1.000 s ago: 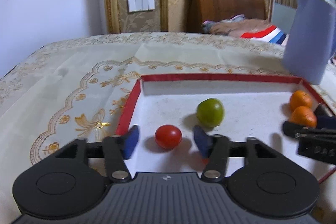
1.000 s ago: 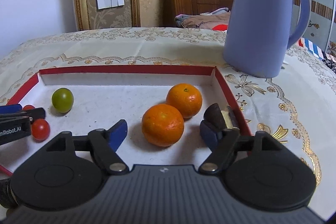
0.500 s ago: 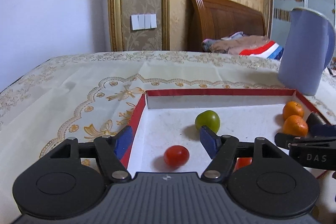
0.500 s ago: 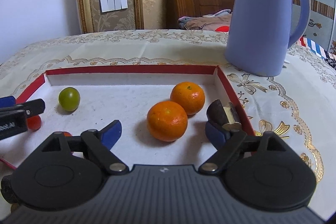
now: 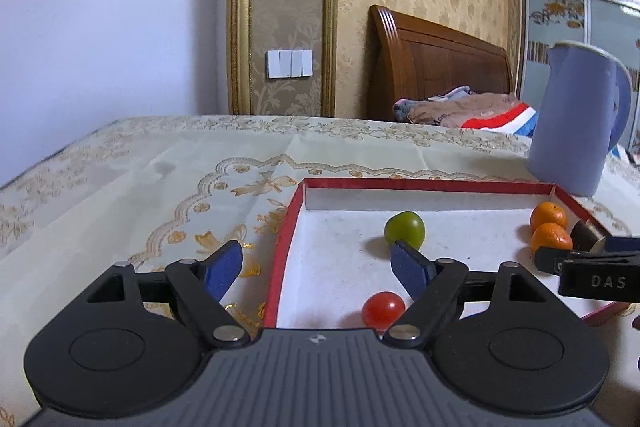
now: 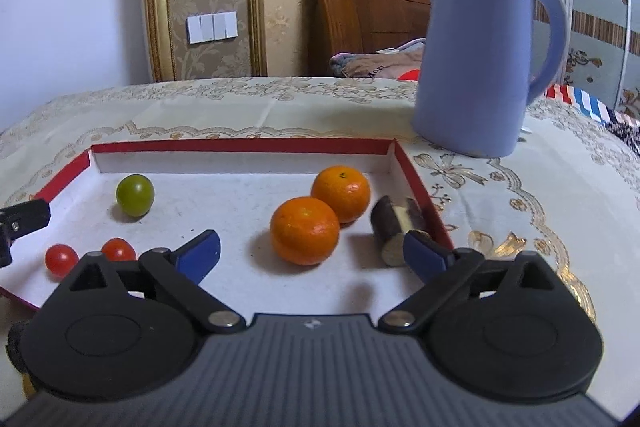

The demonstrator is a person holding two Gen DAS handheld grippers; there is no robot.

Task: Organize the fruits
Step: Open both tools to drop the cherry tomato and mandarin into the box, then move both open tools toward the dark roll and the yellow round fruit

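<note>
Table w/ cream gold-embroidered cloth under everything. Blue kettle upright on cloth, just beyond far right corner of box, apart from it. Shallow box, red rim & white floor, centre of table – all fruit inside.

Right gripper above near edge of box, jaws opening, already wide; nothing gripped. Near orange ahead in line w/ the gap, beyond the tips, pads clear of it. Left gripper over left wall of box, jaws opening, wide; nothing held – left finger over cloth outside the rim, right finger over box floor.

Second orange just behind & right of near orange, appears touching. Dark brown cylindrical piece w/ pale cut end lying on its side by right wall, just beside oranges, close to right gripper's right finger. Green fruit alone at far left of floor, well apart from oranges. Two red cherry tomatoes at near left: one in the open, other beside it, partly hidden by gripper body. In left wrist view only one tomato seen, near left gripper's right finger, not touching.
</note>
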